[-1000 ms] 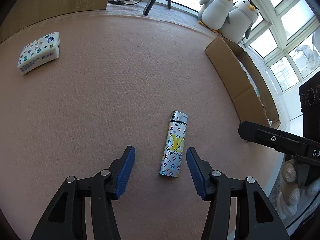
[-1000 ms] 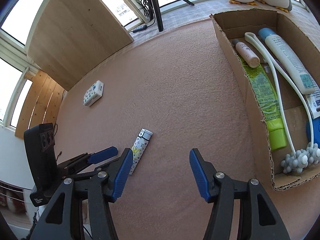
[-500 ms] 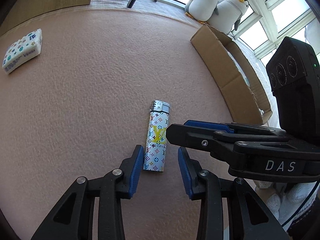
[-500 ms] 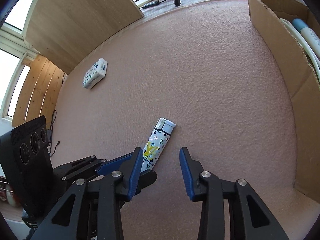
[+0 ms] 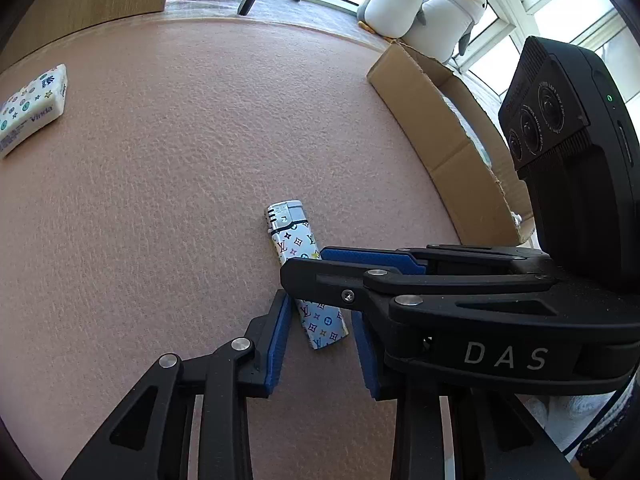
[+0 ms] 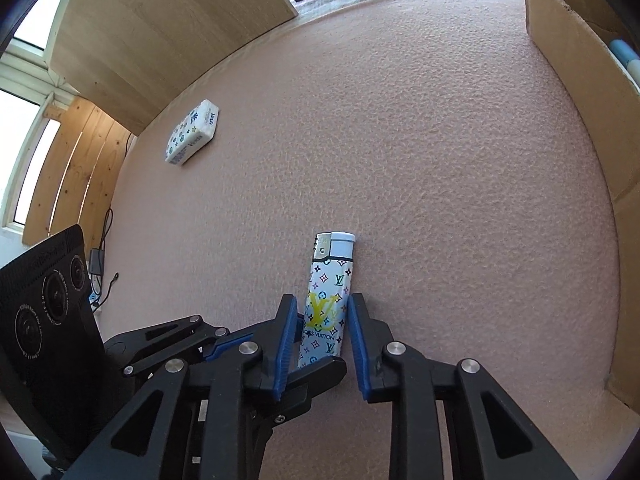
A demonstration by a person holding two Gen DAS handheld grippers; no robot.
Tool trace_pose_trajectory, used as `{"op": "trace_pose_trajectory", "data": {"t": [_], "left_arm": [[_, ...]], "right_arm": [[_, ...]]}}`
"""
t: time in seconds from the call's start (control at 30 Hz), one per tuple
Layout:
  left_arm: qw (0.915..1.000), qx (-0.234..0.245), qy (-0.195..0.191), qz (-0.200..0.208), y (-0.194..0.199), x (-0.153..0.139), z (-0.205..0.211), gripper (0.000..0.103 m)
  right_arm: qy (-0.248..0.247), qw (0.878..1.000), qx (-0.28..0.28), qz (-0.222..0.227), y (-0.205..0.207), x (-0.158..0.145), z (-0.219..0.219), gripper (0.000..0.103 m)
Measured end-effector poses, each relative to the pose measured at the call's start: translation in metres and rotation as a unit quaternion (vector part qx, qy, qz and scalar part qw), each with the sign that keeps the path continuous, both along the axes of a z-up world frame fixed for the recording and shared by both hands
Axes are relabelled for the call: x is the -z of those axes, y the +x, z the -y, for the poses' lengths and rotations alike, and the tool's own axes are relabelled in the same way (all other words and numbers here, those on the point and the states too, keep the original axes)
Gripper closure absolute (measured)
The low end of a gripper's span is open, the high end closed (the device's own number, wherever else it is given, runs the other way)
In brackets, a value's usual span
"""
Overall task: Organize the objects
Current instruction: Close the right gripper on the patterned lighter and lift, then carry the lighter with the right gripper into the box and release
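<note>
At the far left of the desk (image 5: 160, 160), well apart from everything else, a pack of tissues (image 5: 30, 108) lies flat. It is not yet in the box, and neither claw is near it.

Toward the middle lies the lighter (image 5: 300, 268), flat on the pink surface with its metal cap pointing away from both cameras. The left claw (image 5: 320, 340) straddles its bottom end: a blue pad stands on either side, with a visible gap to the lighter on each side, so this claw is partly open and grips nothing. It sits low and close, which looks like bracing or guiding the lighter rather than lifting it.

The right claw (image 6: 320, 336) comes in across the left one and is set around the lighter's middle. In the right wrist view its two pads (image 6: 288, 336) sit against the lighter's long sides with almost no gap on the right and none I can make out on the left. I judge it closed on the lighter, or within a hair of that. Taking the narrow sides of a slim, smooth case gives the pads flat faces to press on, which should keep it from twisting.

At the right stands the cardboard box (image 5: 440, 136), its open top facing up, with two penguin toys (image 5: 424, 4) behind it. The box already holds some things, though only a blue-capped tube is visible here, so it is probably where the lighter goes next.
</note>
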State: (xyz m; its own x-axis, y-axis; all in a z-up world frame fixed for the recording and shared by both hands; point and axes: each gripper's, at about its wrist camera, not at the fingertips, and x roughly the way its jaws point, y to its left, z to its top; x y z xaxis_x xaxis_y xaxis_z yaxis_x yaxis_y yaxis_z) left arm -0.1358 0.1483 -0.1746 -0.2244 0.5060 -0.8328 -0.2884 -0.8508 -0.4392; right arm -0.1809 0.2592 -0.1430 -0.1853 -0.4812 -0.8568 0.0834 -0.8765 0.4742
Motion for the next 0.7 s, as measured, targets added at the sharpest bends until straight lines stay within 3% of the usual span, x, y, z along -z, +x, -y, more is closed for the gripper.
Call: {"op": "trace_pose_trajectory", "data": {"t": [0.37, 0.7], "left_arm": [[0.9999, -0.009, 0.0, -0.006, -0.006, -0.005, -0.008, 0.075], [0.9994, 0.004, 0.006, -0.034, -0.007, -0.034, -0.028, 0.075]], "right_arm": [[0.011, 1.0, -0.006, -0.014, 0.003, -0.006, -0.004, 0.084], [0.015, 0.999, 0.009, -0.047, 0.006, -0.033, -0.028, 0.084]]}}
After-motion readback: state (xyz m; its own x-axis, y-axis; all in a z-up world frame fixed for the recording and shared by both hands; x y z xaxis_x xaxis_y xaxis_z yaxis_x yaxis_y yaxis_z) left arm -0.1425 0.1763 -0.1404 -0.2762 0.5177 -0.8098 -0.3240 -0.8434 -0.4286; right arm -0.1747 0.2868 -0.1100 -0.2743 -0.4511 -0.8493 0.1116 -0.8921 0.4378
